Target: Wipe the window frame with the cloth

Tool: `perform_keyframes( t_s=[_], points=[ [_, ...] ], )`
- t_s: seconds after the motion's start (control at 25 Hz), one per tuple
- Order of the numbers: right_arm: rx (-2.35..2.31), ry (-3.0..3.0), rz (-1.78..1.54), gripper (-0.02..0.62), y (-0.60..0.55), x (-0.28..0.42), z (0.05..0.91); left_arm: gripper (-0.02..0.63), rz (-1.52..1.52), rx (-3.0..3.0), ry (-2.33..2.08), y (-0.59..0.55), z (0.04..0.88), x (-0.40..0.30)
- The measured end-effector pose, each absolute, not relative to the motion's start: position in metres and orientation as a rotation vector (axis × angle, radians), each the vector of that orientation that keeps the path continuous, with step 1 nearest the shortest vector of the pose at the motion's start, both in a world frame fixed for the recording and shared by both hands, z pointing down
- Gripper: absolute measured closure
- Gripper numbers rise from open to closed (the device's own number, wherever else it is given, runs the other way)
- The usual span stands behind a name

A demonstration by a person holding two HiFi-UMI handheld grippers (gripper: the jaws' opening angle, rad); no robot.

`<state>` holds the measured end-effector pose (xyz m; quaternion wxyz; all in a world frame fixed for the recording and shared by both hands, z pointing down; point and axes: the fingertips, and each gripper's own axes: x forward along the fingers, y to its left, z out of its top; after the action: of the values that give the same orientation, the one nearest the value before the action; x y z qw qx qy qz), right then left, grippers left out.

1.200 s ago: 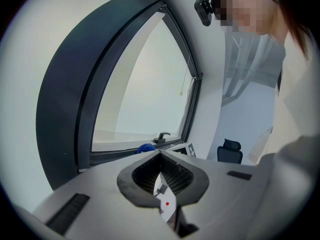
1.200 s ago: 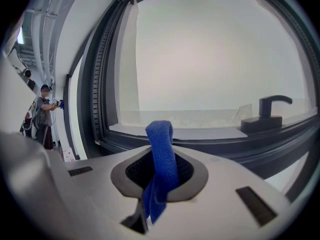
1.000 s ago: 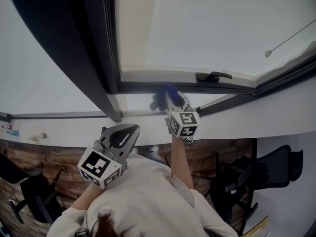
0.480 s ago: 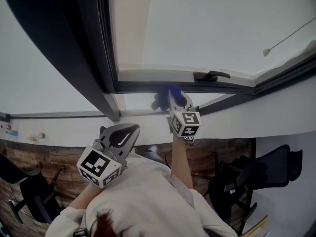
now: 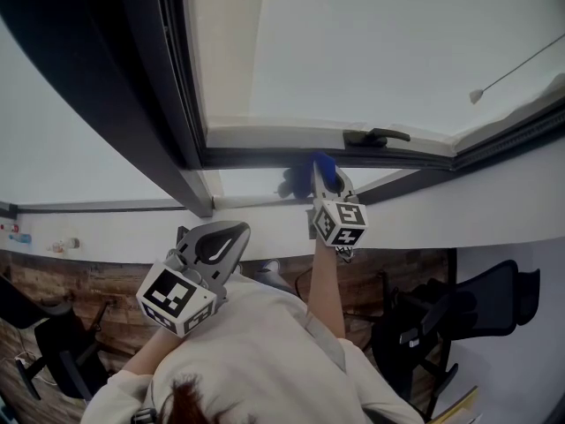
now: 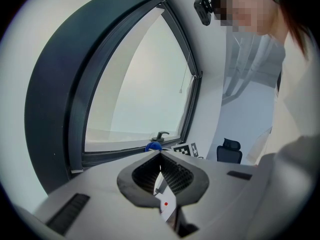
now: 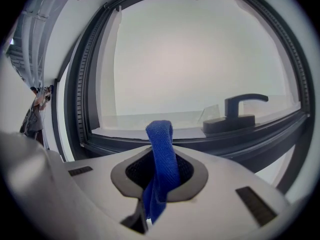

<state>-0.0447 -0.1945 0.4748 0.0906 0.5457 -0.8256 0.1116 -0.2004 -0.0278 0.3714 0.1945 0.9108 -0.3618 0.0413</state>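
Observation:
A blue cloth (image 7: 161, 159) sticks up out of my right gripper (image 7: 161, 156), whose jaws are shut on it. In the head view that right gripper (image 5: 325, 171) is raised to the dark lower rail of the window frame (image 5: 256, 157), with the blue cloth (image 5: 321, 162) touching the rail just left of the black window handle (image 5: 378, 136). The same window handle (image 7: 239, 113) shows close ahead in the right gripper view. My left gripper (image 5: 214, 247) hangs lower, away from the frame, its jaws shut with nothing between them. From the left gripper view the cloth (image 6: 153, 146) is a small blue spot on the frame.
A thick dark post (image 5: 132, 104) of the frame runs down the left. A white blind cord with a small weight (image 5: 478, 96) hangs at the right. Below are a white sill (image 5: 424, 215), black office chairs (image 5: 459, 312) and a wooden floor.
My right gripper has slid the cloth a little to the right along the lower rail, toward the handle. The left gripper has stayed in place.

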Motion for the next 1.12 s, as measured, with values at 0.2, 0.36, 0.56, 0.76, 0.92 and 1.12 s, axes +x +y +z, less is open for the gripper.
perform_keyframes(
  t_s=[0.2,0.36,0.56,0.76,0.92,1.12],
  points=[
    [1.668,-2.446,0.354,0.546,-0.197,-0.029,0.474,0.597,0.121,2.548,-1.023,-0.029,0.372,-0.2],
    [1.69,-2.443,0.361,0.546,-0.198,-0.02,0.474,0.597,0.124,2.549,-1.029,-0.031,0.372,-0.198],
    [1.702,-2.442,0.367,0.546,-0.201,-0.012,0.474,0.597,0.13,2.549,-1.029,-0.033,0.373,-0.192],
    [1.711,-2.444,0.374,0.546,-0.202,-0.003,0.474,0.597,0.123,2.549,-1.035,-0.035,0.372,-0.188],
    [1.722,-2.443,0.38,0.546,-0.205,0.005,0.474,0.597,0.124,2.541,-1.045,-0.037,0.372,-0.185],
    [1.739,-2.439,0.385,0.546,-0.207,0.016,0.474,0.597,0.124,2.543,-1.043,-0.038,0.371,-0.179]
  ],
)
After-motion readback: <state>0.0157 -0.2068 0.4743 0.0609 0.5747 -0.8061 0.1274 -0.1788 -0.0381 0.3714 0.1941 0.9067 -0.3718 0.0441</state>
